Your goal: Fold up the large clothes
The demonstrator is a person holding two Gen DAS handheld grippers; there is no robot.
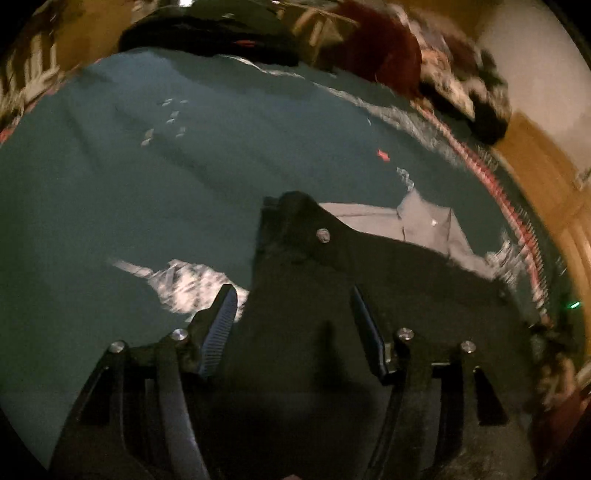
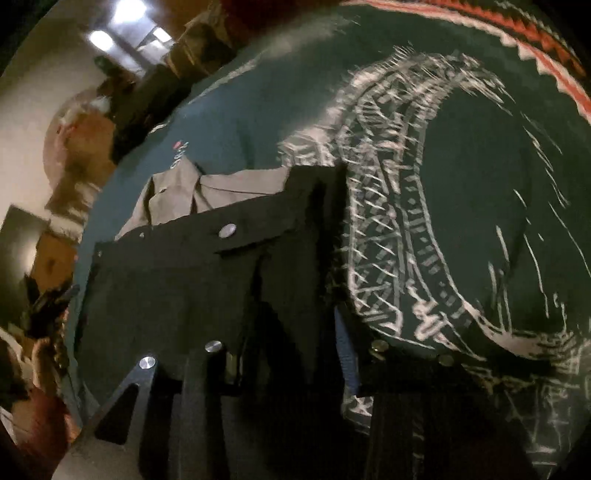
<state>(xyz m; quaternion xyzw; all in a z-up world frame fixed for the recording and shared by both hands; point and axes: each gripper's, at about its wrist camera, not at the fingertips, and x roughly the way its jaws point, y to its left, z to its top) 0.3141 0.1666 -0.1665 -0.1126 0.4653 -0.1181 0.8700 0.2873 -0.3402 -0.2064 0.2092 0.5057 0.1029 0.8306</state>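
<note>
- Both views dim, warm-toned; blacks crushed near the bottom edge.
- Ceiling lights (image 2: 110, 26) blown out in right wrist view's top left corner.
- Motion blur smears the bedspread (image 1: 110, 192) pattern and room clutter.
- Fisheye bends edges; dark vignette in the corners.

This looks like a room in a home, probably a bedroom. A wide teal blanket with white patterns and a red zigzag border (image 2: 480, 177) covers a soft surface. Loose dark clothes (image 1: 388, 44) lie in heaps near warm brown wooden furniture (image 1: 543, 177) and a pale plain wall (image 2: 26, 122).
</note>
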